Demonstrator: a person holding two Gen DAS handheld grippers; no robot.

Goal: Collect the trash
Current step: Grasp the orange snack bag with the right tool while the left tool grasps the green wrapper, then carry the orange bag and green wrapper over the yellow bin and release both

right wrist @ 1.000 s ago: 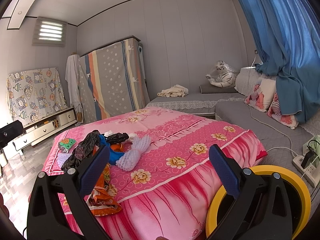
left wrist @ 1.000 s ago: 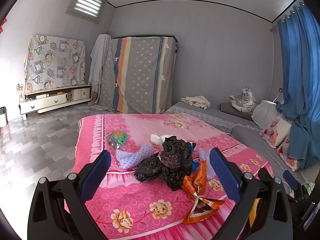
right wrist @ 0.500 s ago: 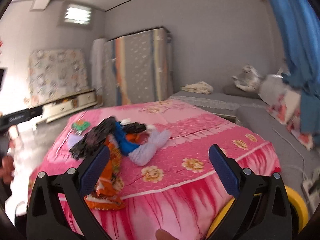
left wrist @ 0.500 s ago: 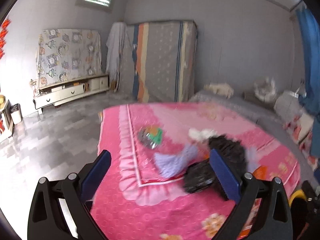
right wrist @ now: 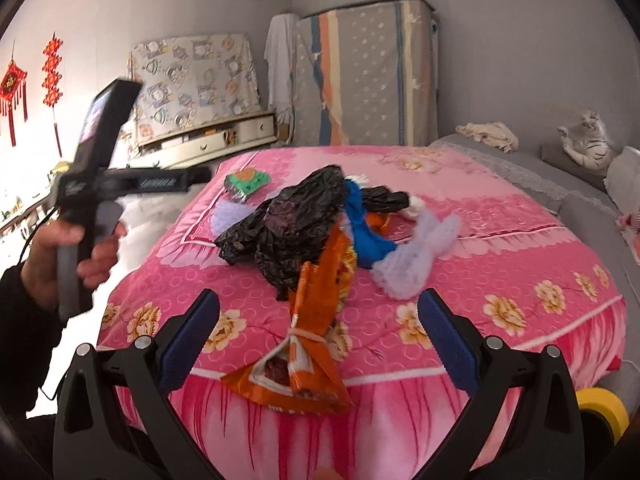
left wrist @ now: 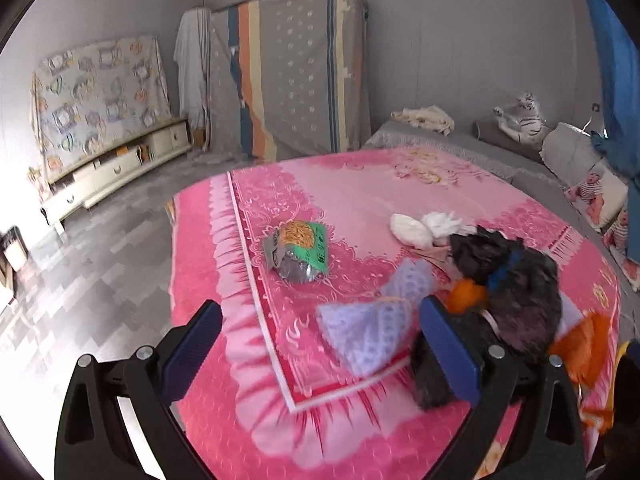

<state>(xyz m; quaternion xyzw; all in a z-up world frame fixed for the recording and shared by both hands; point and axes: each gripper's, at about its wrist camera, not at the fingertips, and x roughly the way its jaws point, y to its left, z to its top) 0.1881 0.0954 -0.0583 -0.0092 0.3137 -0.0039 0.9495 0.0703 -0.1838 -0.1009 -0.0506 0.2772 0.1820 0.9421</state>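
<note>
A heap of trash lies on the pink bedspread (left wrist: 360, 192) (right wrist: 500, 216). It holds a black plastic bag (right wrist: 288, 224) (left wrist: 516, 292), an orange snack bag (right wrist: 316, 320), a blue wrapper (right wrist: 364, 228), pale lilac foam netting (left wrist: 372, 320) (right wrist: 416, 256), white tissue (left wrist: 424, 228) and a green noodle packet (left wrist: 298, 250) (right wrist: 245, 182). My left gripper (left wrist: 320, 344) is open above the bed's near corner, with the lilac netting just ahead of its right finger. My right gripper (right wrist: 318, 334) is open over the bed's front edge, the orange bag lying between its fingers.
The right wrist view shows a hand (right wrist: 72, 252) holding the other gripper's handle at the left. A yellow bin rim (right wrist: 600, 404) sits low at the right. Grey floor (left wrist: 88, 280), a low cabinet (left wrist: 120, 164), a covered wardrobe (left wrist: 296, 72) and a grey sofa (right wrist: 552, 176) surround the bed.
Both grippers swung left and closer to the bed. The left one now looks at the green packet and netting; the right one now faces the heap with the orange bag in front.
</note>
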